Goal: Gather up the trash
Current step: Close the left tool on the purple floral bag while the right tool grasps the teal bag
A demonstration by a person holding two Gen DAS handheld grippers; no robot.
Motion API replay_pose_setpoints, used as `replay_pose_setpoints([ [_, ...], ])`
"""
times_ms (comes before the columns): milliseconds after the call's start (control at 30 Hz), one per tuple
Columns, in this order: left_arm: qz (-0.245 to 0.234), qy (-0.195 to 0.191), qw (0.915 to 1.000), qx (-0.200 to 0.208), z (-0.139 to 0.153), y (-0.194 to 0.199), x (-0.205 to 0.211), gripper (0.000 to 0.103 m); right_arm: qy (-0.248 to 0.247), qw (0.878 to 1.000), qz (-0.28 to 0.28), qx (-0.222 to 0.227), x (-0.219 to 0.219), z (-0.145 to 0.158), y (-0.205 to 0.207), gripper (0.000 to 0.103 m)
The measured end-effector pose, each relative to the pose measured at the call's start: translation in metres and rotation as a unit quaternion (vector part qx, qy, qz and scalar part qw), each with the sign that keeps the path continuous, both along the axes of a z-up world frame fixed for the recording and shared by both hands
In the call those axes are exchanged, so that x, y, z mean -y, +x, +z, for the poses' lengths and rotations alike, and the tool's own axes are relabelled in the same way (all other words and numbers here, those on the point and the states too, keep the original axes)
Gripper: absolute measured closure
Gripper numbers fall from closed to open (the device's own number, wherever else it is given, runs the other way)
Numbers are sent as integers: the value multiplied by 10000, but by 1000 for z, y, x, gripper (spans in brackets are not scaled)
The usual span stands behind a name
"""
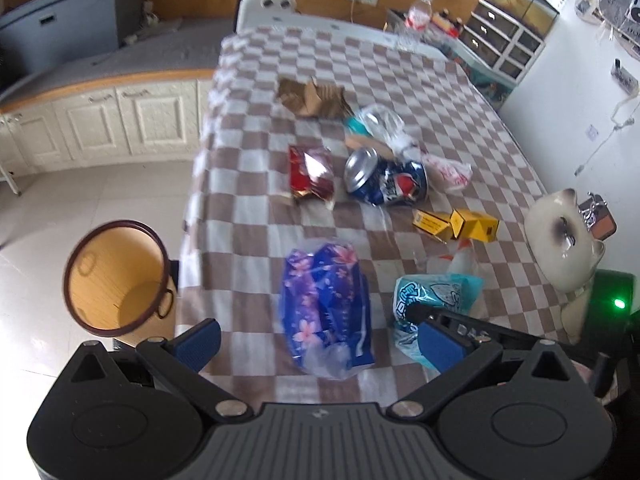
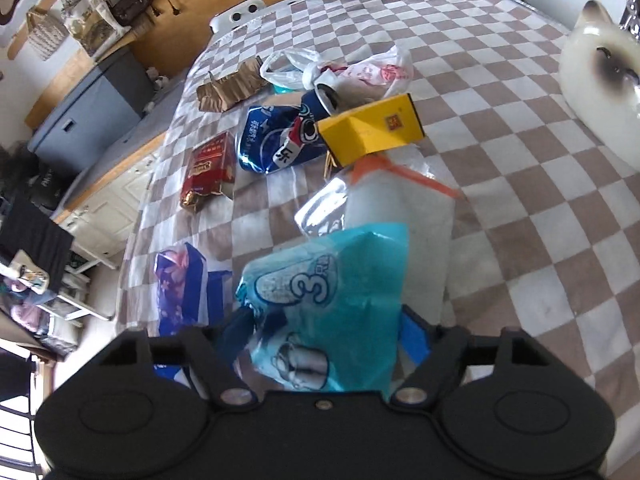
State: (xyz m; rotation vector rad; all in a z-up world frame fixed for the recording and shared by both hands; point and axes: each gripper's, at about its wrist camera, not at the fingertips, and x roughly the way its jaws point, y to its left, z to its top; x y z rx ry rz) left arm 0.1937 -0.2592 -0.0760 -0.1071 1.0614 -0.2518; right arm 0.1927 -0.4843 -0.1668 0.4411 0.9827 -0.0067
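- Left wrist view, from the left: a tan bin (image 1: 120,276) with a dark rim stands on the floor beside the checkered table (image 1: 256,232), its base cut off by the left gripper (image 1: 316,344).
- That gripper's jaws stand wide apart over a blue floral packet (image 1: 326,300), not touching it.
- Right of it, the right gripper (image 2: 326,330) straddles a teal wrapper (image 2: 332,300); no earlier frame shows its jaws, and whether the pads press is hard to tell, since the wrapper hides them.
- Farther back lie a red snack bag (image 1: 310,174), a crushed blue can (image 1: 386,180) and a yellow box (image 1: 474,224).
- A cat figurine (image 1: 564,240) sits at the right edge.
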Motion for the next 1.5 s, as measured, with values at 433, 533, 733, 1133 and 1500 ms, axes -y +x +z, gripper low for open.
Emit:
replay_pose_setpoints([
  [433,-82,384,9980,-502,-67,39,43,21,253,9993,108,241,27,15,-24,53],
  [533,-115,558,9968,-553,-78,41,48,23,189,9993,99,296,31,21,-31,54],
  [733,-193,627,9958,-637,-90,39,52,40,37,9995,162,270,33,28,-42,58],
  [1133,-470,558,9963,-463,-88,26,42,79,18,9999,132,56,25,22,-47,58],
  [1500,-280,416,9986,193,-48,-6,17,79,-319,9982,326,391,10,42,-49,58],
])
